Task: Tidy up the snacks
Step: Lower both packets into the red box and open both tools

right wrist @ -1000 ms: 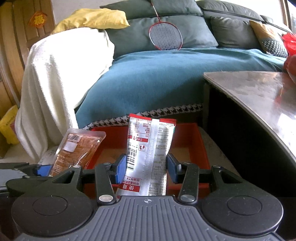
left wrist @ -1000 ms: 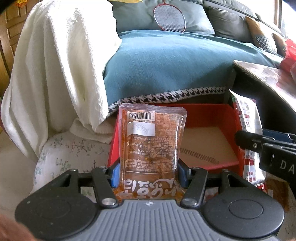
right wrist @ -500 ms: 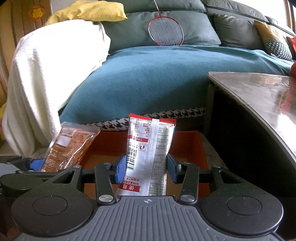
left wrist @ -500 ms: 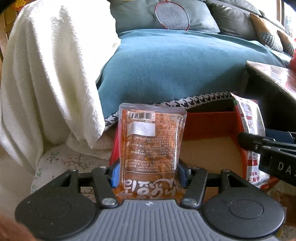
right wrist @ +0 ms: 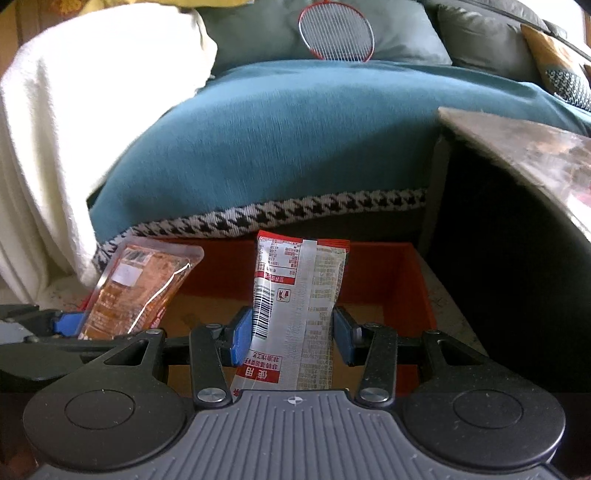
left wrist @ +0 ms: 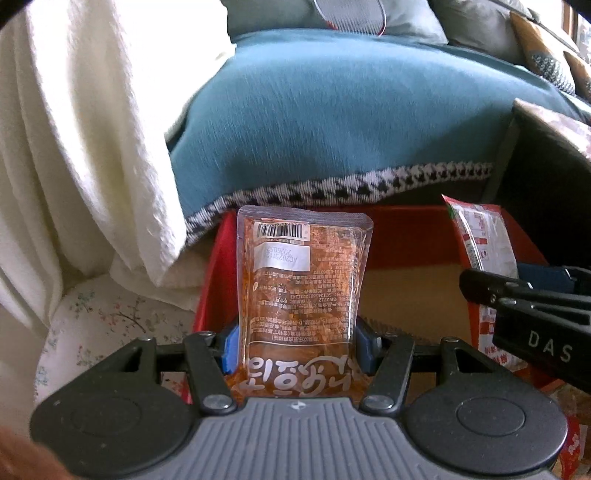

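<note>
1. Snack pouch, clear plastic with orange-brown contents and a white date sticker (left wrist: 301, 291): upright, clamped between the blue pads of my left gripper (left wrist: 297, 347), over the left end of the box.
2. Snack packet, silver foil with red bands and a barcode (right wrist: 297, 314): upright, pinched by my right gripper (right wrist: 293, 339), over the box's middle.
3. Box, red walls with brown cardboard floor (right wrist: 384, 269): on the floor in front of the sofa.
4. Sofa throw, teal with houndstooth hem (right wrist: 314, 147): hangs behind the box.
5. Blanket, white (left wrist: 74, 147): draped at left.
6. Badminton racket, red rim (right wrist: 336, 33): leans on the sofa cushions.
</note>
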`<state>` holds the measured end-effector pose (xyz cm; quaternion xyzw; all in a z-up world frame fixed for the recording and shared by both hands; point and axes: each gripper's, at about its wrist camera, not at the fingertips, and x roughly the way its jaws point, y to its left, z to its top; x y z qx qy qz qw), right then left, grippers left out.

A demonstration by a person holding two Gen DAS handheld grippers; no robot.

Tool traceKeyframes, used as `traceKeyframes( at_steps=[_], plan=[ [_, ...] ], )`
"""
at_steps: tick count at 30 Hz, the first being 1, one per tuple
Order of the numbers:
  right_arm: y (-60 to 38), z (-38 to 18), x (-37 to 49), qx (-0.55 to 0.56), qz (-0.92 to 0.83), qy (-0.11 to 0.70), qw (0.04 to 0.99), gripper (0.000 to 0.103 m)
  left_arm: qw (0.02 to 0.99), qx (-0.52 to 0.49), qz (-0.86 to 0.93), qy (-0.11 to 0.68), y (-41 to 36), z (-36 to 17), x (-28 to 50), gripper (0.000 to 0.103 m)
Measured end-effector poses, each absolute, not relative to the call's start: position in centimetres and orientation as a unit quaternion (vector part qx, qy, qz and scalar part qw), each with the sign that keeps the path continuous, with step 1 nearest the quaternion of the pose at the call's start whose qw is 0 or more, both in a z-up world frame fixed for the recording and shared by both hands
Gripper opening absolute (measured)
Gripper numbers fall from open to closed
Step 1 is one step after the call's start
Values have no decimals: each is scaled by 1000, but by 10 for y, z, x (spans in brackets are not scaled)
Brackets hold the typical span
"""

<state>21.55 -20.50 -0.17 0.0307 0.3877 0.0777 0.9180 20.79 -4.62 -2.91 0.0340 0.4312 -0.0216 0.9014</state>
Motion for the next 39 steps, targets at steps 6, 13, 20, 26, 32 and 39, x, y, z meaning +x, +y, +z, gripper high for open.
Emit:
traceKeyframes(
  at_steps=[6, 13, 20, 26, 32, 39],
  plan=[
    [-201, -13, 225, 22, 74, 400, 913, 54, 898, 32, -19, 438, -46, -37, 217, 52],
    [-201, -33, 229, 10, 66, 428, 901, 54, 897, 54, -20, 437, -54, -45, 218, 52],
    [-203, -37, 229, 10, 61, 436, 898, 54, 899, 56, -18, 435, -52, -45, 217, 52],
    [-202, -43, 229, 6, 59, 444, 894, 55, 899, 63, -18, 433, -53, -46, 218, 52],
    [-202, -46, 230, 3, 55, 449, 892, 58, 898, 66, -20, 434, -54, -46, 218, 54],
    [-204, -45, 230, 5, 52, 448, 892, 62, 896, 71, -21, 438, -57, -47, 218, 57]
  ],
)
